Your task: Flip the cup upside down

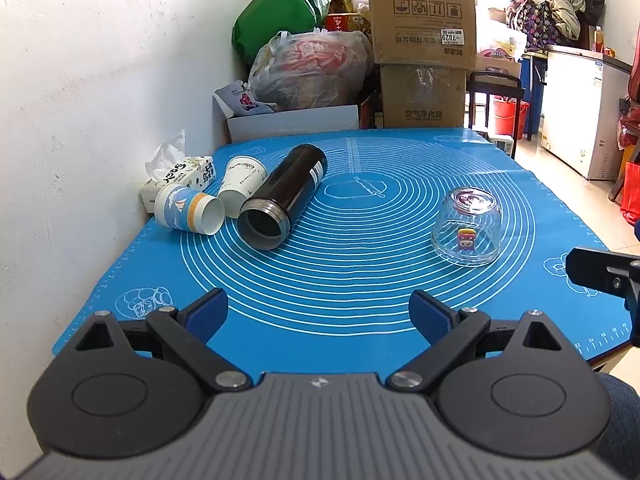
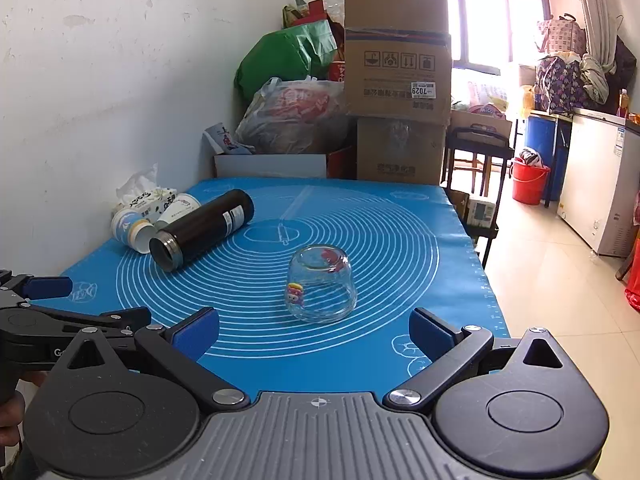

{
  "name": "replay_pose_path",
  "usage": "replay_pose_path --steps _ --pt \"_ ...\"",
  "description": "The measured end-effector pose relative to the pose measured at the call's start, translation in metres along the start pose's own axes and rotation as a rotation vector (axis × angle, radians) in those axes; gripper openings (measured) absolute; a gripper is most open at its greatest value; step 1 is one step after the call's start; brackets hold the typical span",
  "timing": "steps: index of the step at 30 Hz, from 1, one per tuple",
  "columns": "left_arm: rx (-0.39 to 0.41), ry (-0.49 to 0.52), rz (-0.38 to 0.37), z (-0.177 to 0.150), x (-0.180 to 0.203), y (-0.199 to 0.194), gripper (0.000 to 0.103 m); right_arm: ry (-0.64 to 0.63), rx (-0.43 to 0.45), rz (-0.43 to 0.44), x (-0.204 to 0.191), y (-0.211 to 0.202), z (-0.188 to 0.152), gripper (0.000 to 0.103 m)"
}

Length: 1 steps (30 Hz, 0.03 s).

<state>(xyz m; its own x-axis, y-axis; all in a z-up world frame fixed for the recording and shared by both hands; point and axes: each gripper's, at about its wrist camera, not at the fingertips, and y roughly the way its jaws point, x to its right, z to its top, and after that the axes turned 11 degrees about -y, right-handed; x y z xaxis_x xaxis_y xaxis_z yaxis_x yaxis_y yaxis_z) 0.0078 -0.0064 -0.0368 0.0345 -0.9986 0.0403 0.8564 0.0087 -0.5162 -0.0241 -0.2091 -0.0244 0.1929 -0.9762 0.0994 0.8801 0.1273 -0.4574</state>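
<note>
A clear glass cup [image 1: 467,227] with a small cartoon sticker stands upside down, rim on the blue mat [image 1: 360,280]; it also shows in the right wrist view [image 2: 322,283]. My left gripper [image 1: 318,312] is open and empty over the mat's near edge, well short of the cup. My right gripper [image 2: 314,330] is open and empty, just in front of the cup, not touching it. The right gripper's tip shows at the right edge of the left wrist view [image 1: 600,274]. The left gripper shows at the left of the right wrist view [image 2: 48,286].
A black flask [image 1: 284,196] lies on its side, mouth toward me. Two paper cups [image 1: 190,209] [image 1: 242,184] lie beside it near a tissue pack [image 1: 180,174] by the wall. Cardboard boxes [image 1: 422,40] and bags stand behind the table. The table's right edge drops to tiled floor.
</note>
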Motion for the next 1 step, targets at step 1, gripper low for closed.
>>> replay_pose_path --steps 1 --pt "0.001 0.000 0.000 0.0000 -0.0001 0.0000 0.096 0.001 -0.002 0.001 0.0004 0.0001 -0.0002 0.103"
